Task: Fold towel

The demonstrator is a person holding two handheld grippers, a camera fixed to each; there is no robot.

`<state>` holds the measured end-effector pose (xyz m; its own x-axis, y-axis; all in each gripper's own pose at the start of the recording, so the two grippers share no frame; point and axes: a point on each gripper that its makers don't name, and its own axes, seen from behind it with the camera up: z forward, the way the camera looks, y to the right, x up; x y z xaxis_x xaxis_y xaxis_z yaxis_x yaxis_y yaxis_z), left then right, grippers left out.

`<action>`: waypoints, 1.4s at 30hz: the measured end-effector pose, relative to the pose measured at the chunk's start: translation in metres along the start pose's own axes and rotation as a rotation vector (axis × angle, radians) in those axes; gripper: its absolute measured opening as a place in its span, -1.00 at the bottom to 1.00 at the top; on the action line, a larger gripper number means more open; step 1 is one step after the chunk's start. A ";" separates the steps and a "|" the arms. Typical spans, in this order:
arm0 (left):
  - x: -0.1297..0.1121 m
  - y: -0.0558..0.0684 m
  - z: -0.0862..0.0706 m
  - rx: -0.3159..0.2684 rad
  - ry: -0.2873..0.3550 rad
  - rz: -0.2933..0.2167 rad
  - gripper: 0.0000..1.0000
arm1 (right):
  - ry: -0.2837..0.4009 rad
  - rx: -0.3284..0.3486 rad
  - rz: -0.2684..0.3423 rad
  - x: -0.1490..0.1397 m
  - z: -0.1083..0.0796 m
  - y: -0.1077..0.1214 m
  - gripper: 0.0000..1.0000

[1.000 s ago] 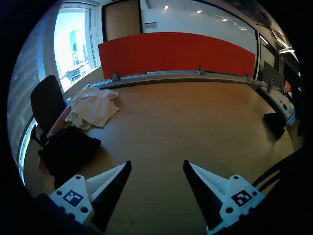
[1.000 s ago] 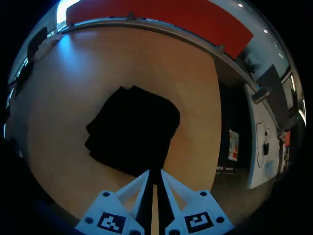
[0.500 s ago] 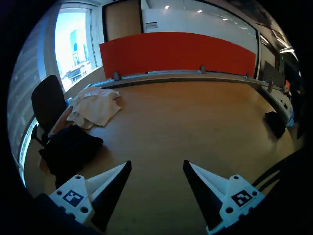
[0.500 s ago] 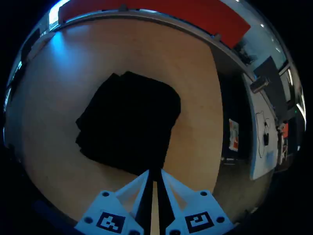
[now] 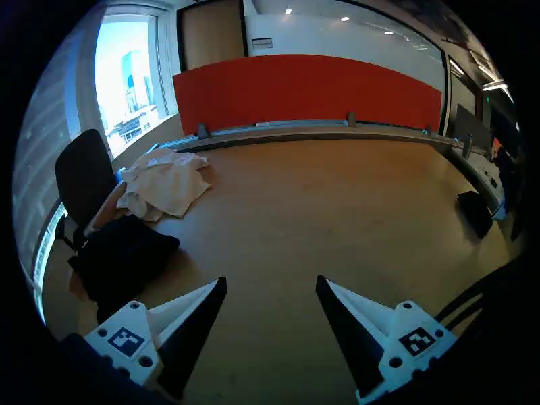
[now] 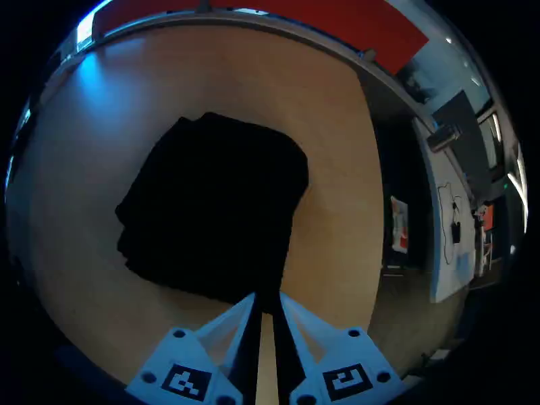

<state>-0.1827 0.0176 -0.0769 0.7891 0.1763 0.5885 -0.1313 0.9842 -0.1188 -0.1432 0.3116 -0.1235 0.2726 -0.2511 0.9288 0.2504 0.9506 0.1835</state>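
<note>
A folded black towel [image 6: 216,209] lies flat on the wooden table [image 6: 88,135]. My right gripper [image 6: 267,300] is closed to a thin slit, its tips pinching the towel's near edge, dark against the dark cloth. In the left gripper view the same black towel [image 5: 474,211] is small at the table's far right edge. My left gripper [image 5: 270,290] hovers above the table [image 5: 304,202], wide open with nothing between its fingers. A crumpled pile of white towels [image 5: 164,181] lies at the far left. In front of it sits a dark cloth heap [image 5: 121,260].
A red divider panel [image 5: 304,91] on a metal rail closes off the table's far side. A black office chair [image 5: 81,175] stands by the window at the left. To the right of the table's edge [image 6: 378,223] there is floor and a neighbouring white desk [image 6: 449,223].
In the right gripper view the black towel has grown larger and spread leftward, its near edge staying at the fingertips. The left gripper view has barely shifted.
</note>
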 end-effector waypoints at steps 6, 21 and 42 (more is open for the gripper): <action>-0.002 -0.001 0.000 0.002 -0.002 -0.001 0.97 | -0.012 -0.007 0.006 -0.001 0.004 0.001 -0.71; -0.001 -0.002 -0.002 0.003 0.000 -0.002 0.96 | 0.001 -0.020 0.015 -0.006 0.000 0.004 -0.29; 0.003 -0.002 -0.002 -0.008 0.012 -0.001 0.97 | 0.062 -0.016 -0.003 -0.005 -0.018 -0.004 0.86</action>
<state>-0.1787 0.0164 -0.0761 0.7965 0.1750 0.5787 -0.1257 0.9842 -0.1247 -0.1287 0.3061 -0.1348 0.3285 -0.2653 0.9065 0.2660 0.9469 0.1808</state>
